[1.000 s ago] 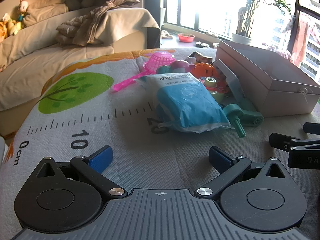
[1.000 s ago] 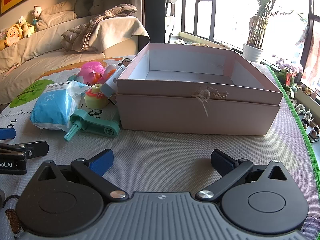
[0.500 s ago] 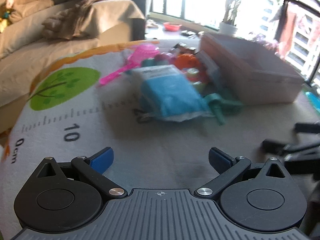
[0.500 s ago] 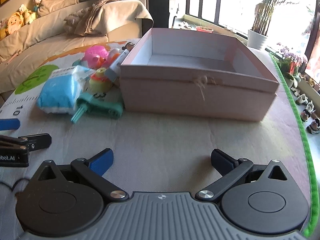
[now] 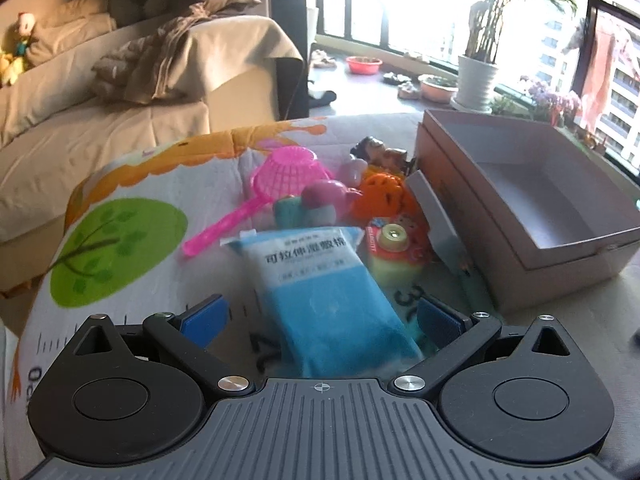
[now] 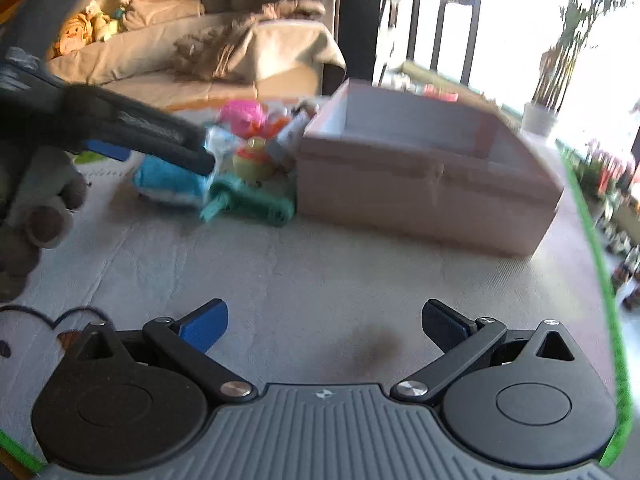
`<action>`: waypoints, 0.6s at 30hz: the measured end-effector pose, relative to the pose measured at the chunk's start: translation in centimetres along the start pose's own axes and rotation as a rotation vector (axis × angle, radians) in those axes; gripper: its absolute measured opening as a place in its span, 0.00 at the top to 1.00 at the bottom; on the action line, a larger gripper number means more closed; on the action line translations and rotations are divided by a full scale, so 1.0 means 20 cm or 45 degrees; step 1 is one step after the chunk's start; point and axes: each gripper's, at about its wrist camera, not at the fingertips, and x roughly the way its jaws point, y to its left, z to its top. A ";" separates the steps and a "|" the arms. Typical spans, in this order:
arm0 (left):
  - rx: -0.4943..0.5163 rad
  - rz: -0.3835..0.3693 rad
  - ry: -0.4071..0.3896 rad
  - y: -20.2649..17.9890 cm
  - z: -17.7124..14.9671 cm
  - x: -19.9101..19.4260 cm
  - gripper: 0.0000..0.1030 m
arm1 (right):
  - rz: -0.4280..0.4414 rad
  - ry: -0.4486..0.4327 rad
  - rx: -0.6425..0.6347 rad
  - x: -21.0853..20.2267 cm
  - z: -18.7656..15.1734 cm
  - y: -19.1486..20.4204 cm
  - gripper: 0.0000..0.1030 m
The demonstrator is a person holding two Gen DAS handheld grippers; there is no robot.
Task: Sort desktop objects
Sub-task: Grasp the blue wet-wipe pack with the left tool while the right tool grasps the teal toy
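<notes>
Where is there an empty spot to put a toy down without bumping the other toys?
The pink box is bare inside. The mat between the right gripper and the box front is bare too, and so is the green tree print left of the pink scoop. It is crowded between the blue packet and the box's left wall, where toys pile together.

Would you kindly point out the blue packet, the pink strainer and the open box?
blue packet (image 5: 320,280): left wrist view, middle of its blue front.
pink strainer (image 5: 286,174): left wrist view, side of its mesh bowl.
open box (image 5: 568,258): left wrist view, near outer wall.
</notes>
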 end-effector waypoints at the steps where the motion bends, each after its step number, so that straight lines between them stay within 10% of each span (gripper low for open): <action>1: 0.007 0.008 0.004 0.00 0.00 0.01 0.00 | -0.038 -0.041 0.011 0.00 0.03 -0.02 0.00; 7: 0.014 0.008 0.001 0.08 -0.02 0.02 0.00 | -0.296 -0.235 0.320 0.06 0.26 -0.39 0.00; 18: -0.003 -0.004 0.013 0.17 -0.03 0.03 0.13 | -0.125 -0.064 0.412 0.50 0.49 -0.49 0.00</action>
